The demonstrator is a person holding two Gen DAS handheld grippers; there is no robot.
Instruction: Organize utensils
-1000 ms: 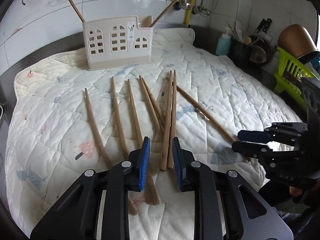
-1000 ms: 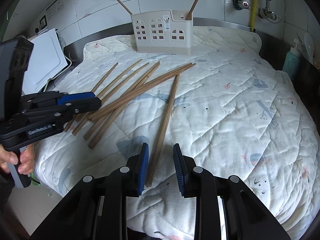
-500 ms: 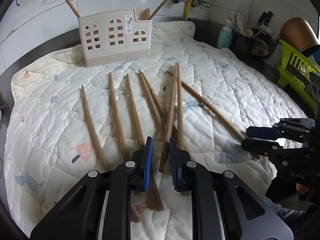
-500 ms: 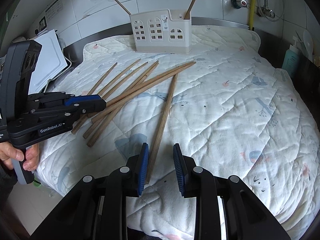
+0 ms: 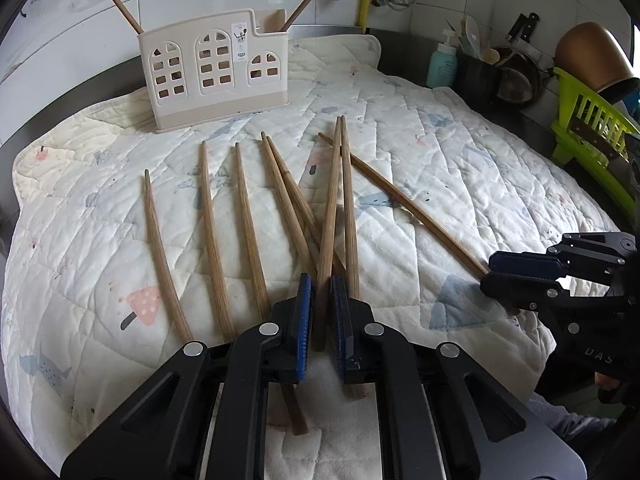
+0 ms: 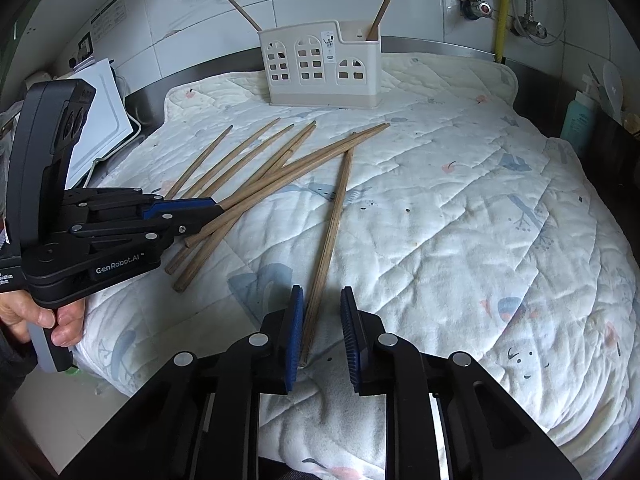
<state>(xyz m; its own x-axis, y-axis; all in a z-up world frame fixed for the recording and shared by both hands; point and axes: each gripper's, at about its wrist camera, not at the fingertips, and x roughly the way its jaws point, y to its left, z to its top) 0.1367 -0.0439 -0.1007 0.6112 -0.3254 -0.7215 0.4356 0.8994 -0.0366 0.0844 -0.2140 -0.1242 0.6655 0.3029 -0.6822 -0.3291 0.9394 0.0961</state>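
Left wrist view: left gripper (image 5: 320, 312) clamped on one chopstick (image 5: 329, 216); seven others fanned on the quilted mat (image 5: 460, 152), utensil holder (image 5: 212, 68) behind.
Right wrist view: right gripper (image 6: 322, 332) narrowing, single chopstick (image 6: 330, 236) between blue pads (image 6: 296, 320), touching only one.

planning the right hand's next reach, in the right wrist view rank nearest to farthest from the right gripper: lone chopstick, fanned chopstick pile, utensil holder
From the right gripper, whose jaws are closing:
1. Lone chopstick, its near end between the jaws.
2. Fanned chopstick pile, farther up the quilt on the left.
3. Utensil holder, at the back by the tiled wall.
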